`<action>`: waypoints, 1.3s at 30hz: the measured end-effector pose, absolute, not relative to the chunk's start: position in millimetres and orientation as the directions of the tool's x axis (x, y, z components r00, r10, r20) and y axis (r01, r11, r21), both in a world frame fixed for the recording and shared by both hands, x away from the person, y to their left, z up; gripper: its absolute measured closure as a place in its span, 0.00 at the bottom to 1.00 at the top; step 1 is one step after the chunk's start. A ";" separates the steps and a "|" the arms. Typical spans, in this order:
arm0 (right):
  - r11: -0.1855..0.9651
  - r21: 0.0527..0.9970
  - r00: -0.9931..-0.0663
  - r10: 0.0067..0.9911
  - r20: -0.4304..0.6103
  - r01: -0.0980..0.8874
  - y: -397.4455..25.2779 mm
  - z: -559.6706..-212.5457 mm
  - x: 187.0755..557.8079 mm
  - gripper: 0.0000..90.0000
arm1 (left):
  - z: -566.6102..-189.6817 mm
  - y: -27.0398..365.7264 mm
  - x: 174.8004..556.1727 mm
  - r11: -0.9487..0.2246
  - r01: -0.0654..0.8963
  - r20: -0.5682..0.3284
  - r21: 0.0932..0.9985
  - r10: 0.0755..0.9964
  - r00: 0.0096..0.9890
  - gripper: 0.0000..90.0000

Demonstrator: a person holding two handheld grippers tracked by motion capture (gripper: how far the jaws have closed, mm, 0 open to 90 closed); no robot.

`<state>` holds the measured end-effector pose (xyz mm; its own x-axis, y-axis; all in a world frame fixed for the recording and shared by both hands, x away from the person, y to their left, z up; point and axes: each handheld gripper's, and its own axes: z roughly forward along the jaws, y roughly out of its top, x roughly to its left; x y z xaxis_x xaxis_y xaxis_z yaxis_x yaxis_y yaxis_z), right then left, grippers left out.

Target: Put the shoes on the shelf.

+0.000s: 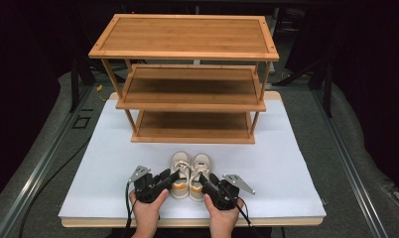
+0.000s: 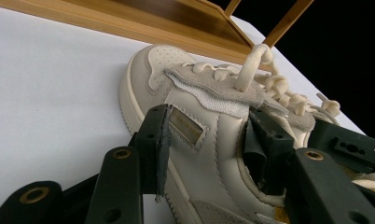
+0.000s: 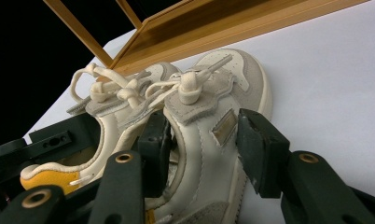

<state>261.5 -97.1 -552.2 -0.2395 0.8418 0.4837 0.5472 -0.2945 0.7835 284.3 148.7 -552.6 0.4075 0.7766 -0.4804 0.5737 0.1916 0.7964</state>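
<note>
A pair of cream sneakers stands side by side on the white table top, toes toward the rack. My left gripper (image 1: pixel 173 174) (image 2: pixel 206 135) is shut on the left shoe (image 1: pixel 180 166) (image 2: pixel 199 158), one jaw against its outer side and the other inside the collar. My right gripper (image 1: pixel 202 177) (image 3: pixel 204 135) is shut the same way on the side wall of the right shoe (image 1: pixel 201 166) (image 3: pixel 202 154). Both shoes rest on the table. The left shoe (image 3: pixel 106 126) shows a yellow heel lining in the right gripper view.
A three-tier bamboo shoe rack (image 1: pixel 187 37) stands beyond the shoes, its shelves bare. The white table top (image 1: pixel 287 163) stretches out on both sides of the pair. Dark floor and metal rails surround the table.
</note>
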 end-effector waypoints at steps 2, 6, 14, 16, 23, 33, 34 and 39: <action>-0.296 0.784 -0.236 0.844 0.483 0.546 -97.5 -552.2 261.9 0.62 | -552.4 148.5 284.5 0.191 0.574 -0.481 0.796 0.777 0.408 0.60; -0.299 0.777 -0.240 0.836 0.494 0.554 -98.5 -551.2 262.8 0.63 | -551.7 148.3 285.1 0.192 0.579 -0.483 0.793 0.776 0.405 0.60; -0.300 0.797 -0.239 0.847 0.476 0.524 -95.4 -551.5 264.1 0.63 | -550.5 148.1 286.3 0.185 0.579 -0.478 0.794 0.778 0.408 0.60; -0.284 0.789 -0.240 0.849 0.471 0.544 -96.7 -549.4 263.4 0.63 | -550.0 148.6 286.7 0.186 0.581 -0.481 0.793 0.776 0.408 0.60; -0.289 0.793 -0.248 0.844 0.476 0.537 -96.7 -545.1 265.3 0.63 | -544.4 149.6 288.5 0.185 0.574 -0.477 0.798 0.775 0.414 0.60; -0.294 0.792 -0.251 0.839 0.482 0.536 -96.9 -535.0 267.5 0.63 | -533.2 150.8 291.4 0.185 0.568 -0.476 0.802 0.771 0.422 0.60; -0.297 0.795 -0.244 0.844 0.477 0.529 -96.1 -533.7 267.9 0.63 | -531.8 150.9 291.7 0.185 0.567 -0.477 0.802 0.771 0.423 0.60; -0.293 0.804 -0.248 0.848 0.469 0.517 -95.6 -526.3 269.2 0.63 | -524.2 151.4 293.0 0.184 0.561 -0.473 0.807 0.770 0.428 0.60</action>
